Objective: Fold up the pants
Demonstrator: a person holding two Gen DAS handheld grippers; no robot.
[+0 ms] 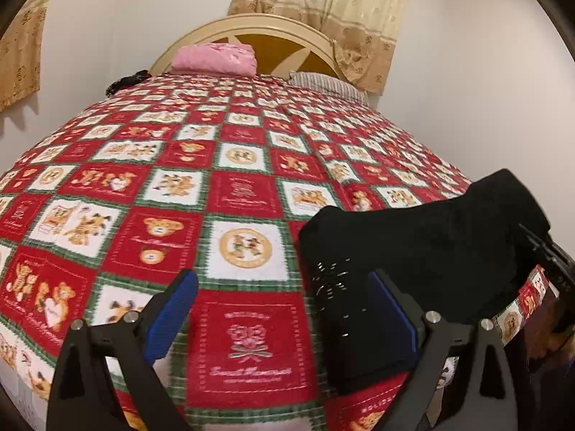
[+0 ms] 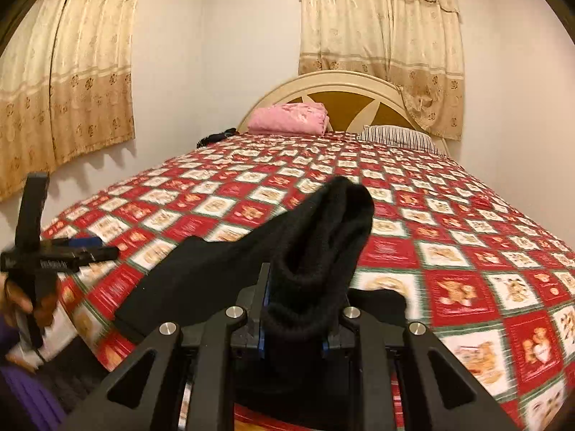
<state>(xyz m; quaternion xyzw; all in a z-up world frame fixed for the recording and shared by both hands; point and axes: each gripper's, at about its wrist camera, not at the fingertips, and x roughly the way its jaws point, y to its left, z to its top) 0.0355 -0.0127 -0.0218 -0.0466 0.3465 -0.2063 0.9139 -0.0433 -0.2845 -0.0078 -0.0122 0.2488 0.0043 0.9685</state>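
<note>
Black pants (image 1: 431, 244) lie on the red, white and green bear-patterned bedspread (image 1: 237, 194) near the bed's front edge. My left gripper (image 1: 284, 287) hovers just above the bed with its blue pads wide apart. Its right finger (image 1: 388, 309) is over the pants' left edge, and nothing is pinched. In the right wrist view my right gripper (image 2: 302, 309) is shut on a bunched fold of the black pants (image 2: 316, 237), which rises ahead of the jaws. The left gripper (image 2: 72, 248) shows at the left edge of that view, held by a hand.
A folded pink blanket (image 2: 287, 118) and a striped pillow (image 2: 399, 136) lie by the cream headboard (image 2: 345, 82). A dark object (image 2: 215, 136) sits at the bed's far left corner. Beige curtains (image 2: 381, 18) hang behind. The bed's front corner drops off at lower left (image 2: 90, 341).
</note>
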